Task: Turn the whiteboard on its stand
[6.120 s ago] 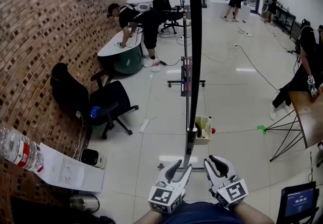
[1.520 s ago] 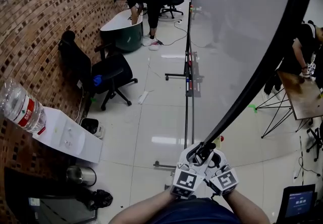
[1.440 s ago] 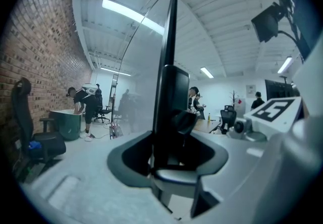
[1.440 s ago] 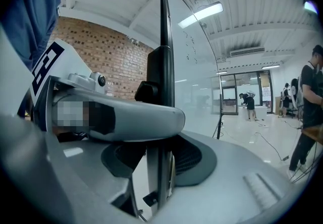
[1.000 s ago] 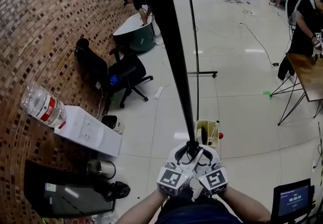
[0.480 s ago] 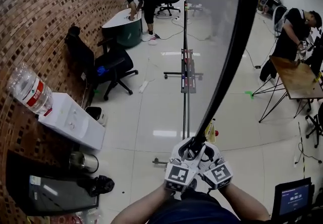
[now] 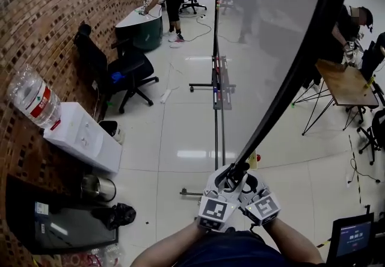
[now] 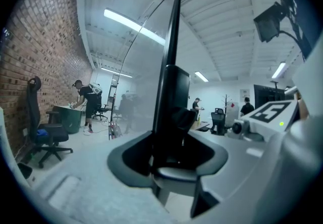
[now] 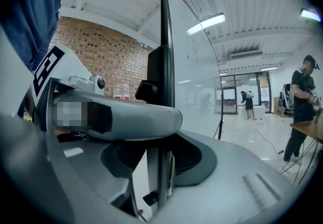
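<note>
The whiteboard (image 7: 283, 25) is a large grey panel with a black frame (image 7: 290, 82), tilted on its wheeled stand (image 7: 215, 79). Its face fills the upper right of the head view. Both grippers meet at the frame's lowest corner, close in front of my body. My left gripper (image 7: 228, 177) has the black frame (image 8: 169, 66) between its jaws, which are opening slightly while the pads still touch it. From the other side, my right gripper (image 7: 243, 179) is shut on the same frame edge (image 9: 162, 66).
A brick wall runs along the left. A water dispenser (image 7: 81, 139) with a bottle (image 7: 33, 97), a metal kettle (image 7: 93, 187) and an office chair (image 7: 120, 73) stand beside it. A wooden table (image 7: 346, 82) and people are on the right, with a tablet (image 7: 352, 239) at bottom right.
A second ago the board showed edge-on as a thin black bar leaning left. It has swung round, and its face now fills the upper right. Both grippers stayed on its lower corner.
</note>
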`<state>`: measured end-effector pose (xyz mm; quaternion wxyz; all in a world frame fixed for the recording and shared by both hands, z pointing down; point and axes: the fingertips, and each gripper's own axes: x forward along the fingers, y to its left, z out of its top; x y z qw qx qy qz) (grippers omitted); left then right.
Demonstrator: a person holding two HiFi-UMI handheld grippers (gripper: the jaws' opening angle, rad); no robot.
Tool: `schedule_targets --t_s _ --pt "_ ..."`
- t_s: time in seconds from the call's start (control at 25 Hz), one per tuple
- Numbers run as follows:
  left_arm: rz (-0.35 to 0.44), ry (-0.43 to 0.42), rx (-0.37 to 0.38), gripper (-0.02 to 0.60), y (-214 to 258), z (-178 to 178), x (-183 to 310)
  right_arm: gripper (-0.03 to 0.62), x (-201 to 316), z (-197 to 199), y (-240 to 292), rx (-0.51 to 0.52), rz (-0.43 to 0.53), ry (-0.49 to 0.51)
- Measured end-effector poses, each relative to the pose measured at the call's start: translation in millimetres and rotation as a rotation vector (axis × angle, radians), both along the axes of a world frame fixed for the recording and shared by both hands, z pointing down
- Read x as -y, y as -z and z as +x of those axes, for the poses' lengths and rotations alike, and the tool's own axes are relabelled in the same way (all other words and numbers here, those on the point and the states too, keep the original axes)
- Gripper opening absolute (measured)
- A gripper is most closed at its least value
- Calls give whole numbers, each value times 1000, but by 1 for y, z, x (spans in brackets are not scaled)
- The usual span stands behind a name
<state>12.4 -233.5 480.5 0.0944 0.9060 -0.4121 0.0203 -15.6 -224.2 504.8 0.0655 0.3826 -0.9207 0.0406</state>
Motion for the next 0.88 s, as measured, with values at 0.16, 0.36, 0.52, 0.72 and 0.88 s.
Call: schedule_targets --t_s 0.16,0.36,0.52,0.72,0.88 --pt "2 23 0 193 1 -12 -20 158 -19 -11 -1 2 9 18" --pt "-1 42 42 190 6 -22 -51 156 -51 -23 4 22 29 30" --pt "-23 93 61 189 14 -20 -75 156 -77 -20 1 41 33 48" --pt "-11 75 65 189 -2 -20 -102 156 -103 -19 -7 36 8 59" --pt "0 71 48 192 -3 -19 -128 156 -129 -17 -7 46 15 64"
